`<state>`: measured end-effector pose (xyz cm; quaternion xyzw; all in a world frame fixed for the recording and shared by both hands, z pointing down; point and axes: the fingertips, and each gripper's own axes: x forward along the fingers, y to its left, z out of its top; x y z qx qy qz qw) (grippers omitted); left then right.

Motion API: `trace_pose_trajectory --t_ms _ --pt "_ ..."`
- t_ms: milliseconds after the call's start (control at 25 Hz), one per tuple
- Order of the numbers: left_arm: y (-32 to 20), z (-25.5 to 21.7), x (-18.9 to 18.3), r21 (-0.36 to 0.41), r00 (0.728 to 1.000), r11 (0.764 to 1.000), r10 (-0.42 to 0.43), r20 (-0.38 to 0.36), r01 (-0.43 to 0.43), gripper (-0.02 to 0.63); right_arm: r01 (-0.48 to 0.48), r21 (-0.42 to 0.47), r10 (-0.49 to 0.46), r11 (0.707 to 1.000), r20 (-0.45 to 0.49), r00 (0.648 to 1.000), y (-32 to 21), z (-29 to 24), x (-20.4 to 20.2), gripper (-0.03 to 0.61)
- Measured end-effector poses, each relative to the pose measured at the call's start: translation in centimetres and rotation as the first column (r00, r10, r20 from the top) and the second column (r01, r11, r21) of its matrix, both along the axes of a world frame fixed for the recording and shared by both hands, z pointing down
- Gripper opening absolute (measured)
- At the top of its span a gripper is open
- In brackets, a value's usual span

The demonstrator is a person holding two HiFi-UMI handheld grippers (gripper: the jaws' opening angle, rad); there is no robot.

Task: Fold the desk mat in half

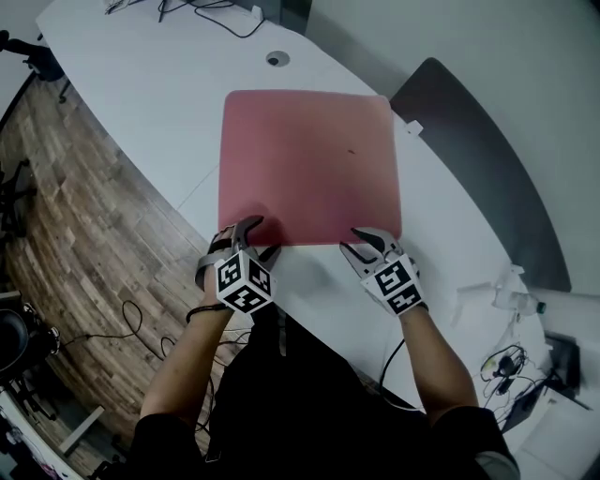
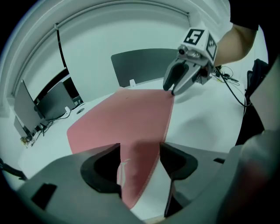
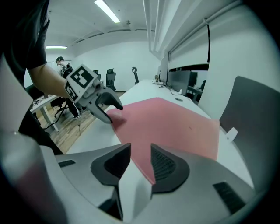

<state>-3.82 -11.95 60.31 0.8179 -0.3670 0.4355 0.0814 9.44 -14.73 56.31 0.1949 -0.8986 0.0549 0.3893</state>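
Note:
A pink desk mat (image 1: 309,164) lies flat on the white desk (image 1: 150,103). My left gripper (image 1: 258,236) is at the mat's near left corner. In the left gripper view the corner of the mat (image 2: 131,131) runs up between the jaws of the left gripper (image 2: 140,157), with a strip of white desk showing beside the right jaw. My right gripper (image 1: 356,242) stands at the mat's near right corner. In the right gripper view its jaws (image 3: 141,159) stand a little apart over the desk, and the edge of the mat (image 3: 170,118) lies just past them, not clamped.
A dark grey curved panel (image 1: 487,178) borders the desk at the right. A cable hole (image 1: 277,59) and cables (image 1: 216,14) lie beyond the mat. A monitor (image 2: 57,100) stands at the desk's far end. Wood floor (image 1: 75,216) lies left of the desk edge.

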Motion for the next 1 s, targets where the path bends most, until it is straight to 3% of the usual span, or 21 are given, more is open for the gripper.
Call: trace_pose_trajectory --t_ms 240,360,520,760,1000 --pt "0.7 0.6 0.3 -0.026 0.995 0.999 -0.033 -0.09 0.031 0.267 0.025 -0.027 -0.027 0.999 -0.063 0.998 0.0 5.0 0.7 0.247" --pt "0.9 1.0 0.4 -0.04 0.992 0.998 -0.046 -0.113 0.042 0.267 0.038 -0.027 -0.038 0.999 -0.026 0.999 -0.4 5.6 0.5 0.264" --pt "0.9 1.3 0.6 -0.051 0.992 0.998 -0.046 -0.12 0.041 0.267 0.042 -0.003 -0.042 0.999 0.026 0.999 -1.0 5.4 0.6 0.189" --pt "0.3 1.4 2.5 -0.032 0.994 0.999 0.001 -0.105 -0.004 0.273 0.051 0.041 -0.05 0.998 -0.013 0.999 -1.7 5.3 0.3 0.075" --pt "-1.4 1.6 2.7 0.03 0.998 0.999 0.019 0.058 -0.02 0.301 -0.03 0.026 0.027 0.999 0.085 0.996 -2.8 1.2 0.3 0.051"
